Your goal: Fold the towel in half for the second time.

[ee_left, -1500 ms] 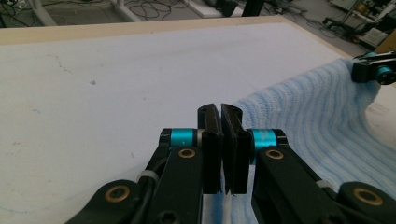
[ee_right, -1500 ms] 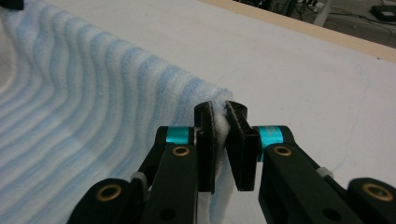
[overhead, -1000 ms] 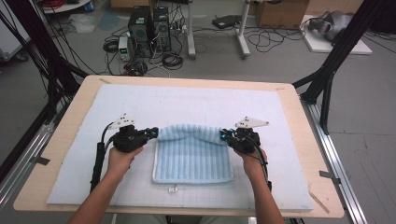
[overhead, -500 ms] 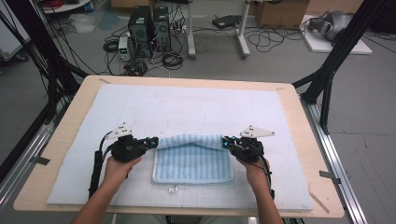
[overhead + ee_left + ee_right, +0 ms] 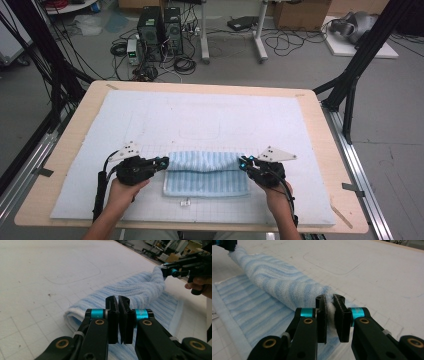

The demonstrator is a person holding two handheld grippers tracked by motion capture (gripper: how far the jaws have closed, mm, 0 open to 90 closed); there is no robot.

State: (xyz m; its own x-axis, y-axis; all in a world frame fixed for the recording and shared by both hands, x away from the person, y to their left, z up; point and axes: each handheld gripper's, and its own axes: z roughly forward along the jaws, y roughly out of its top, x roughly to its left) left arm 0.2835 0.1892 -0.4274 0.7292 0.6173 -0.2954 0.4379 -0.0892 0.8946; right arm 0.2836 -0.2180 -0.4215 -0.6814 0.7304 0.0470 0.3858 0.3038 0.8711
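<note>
Folding was roughly at its midpoint, by the look of it. On the desk, covered by a white gridded mat, the blue striped towel lay near the person's edge, its far side lifted and carried over its near half, so that a rounded roll of cloth hung between the two grippers while the bottom layer lay flat on the mat. What seemed left was to bring the carried edge down onto the near edge, let go, and smooth the fold; the near strip of the bottom layer was uncovered.

Both forearms came in from the bottom of the high view, hands low over the mat and well apart, one at each end of the fold. The left gripper pointed inward toward the towel's left corner, its fingers pressed nearly together on a thin bit of cloth, judging by the high view. The right gripper mirrored it at the right corner, its fingers pinching a tuft of white terry.
</note>
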